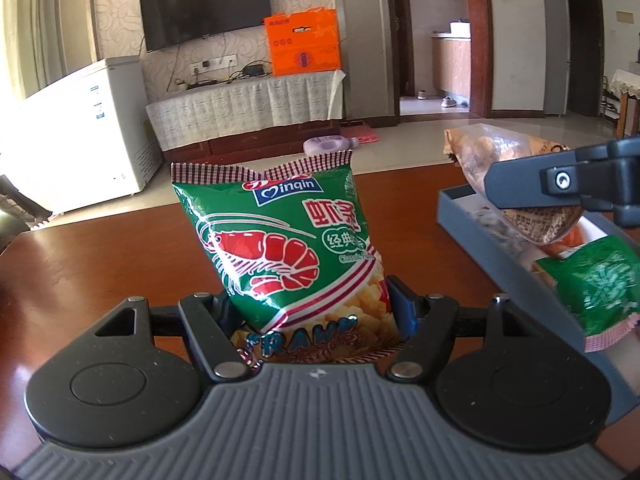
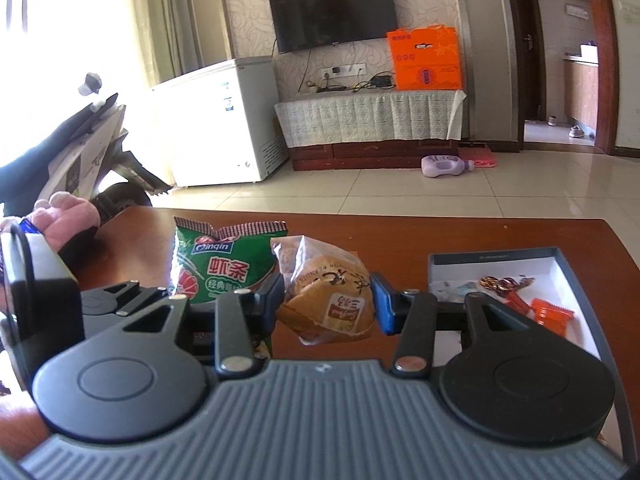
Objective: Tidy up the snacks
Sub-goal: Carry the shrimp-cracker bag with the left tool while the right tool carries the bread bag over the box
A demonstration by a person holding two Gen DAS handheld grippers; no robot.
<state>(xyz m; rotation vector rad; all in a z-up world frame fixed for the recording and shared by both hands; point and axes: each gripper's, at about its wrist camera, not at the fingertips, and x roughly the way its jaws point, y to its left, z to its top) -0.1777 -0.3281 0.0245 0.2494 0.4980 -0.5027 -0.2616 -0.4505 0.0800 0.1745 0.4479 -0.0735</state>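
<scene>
My left gripper (image 1: pixel 310 304) is shut on a green prawn-cracker bag (image 1: pixel 280 240) and holds it upright above the brown table (image 1: pixel 100 256). The same bag shows in the right wrist view (image 2: pixel 222 264), with the left gripper (image 2: pixel 120 300) below it. My right gripper (image 2: pixel 330 300) is shut on a clear-and-tan peanut bag (image 2: pixel 328 292). In the left wrist view that peanut bag (image 1: pixel 500 152) hangs over the grey box (image 1: pixel 480 232), pinched by the right gripper (image 1: pixel 532 192).
The grey box (image 2: pixel 576 276) holds orange sachets (image 2: pixel 548 310), wrapped candies (image 2: pixel 500 282) and another green bag (image 1: pixel 596 284). The table's far edge (image 2: pixel 360 216) is close. Beyond it are tiled floor, a white freezer (image 2: pixel 224 120) and a TV stand (image 2: pixel 368 120).
</scene>
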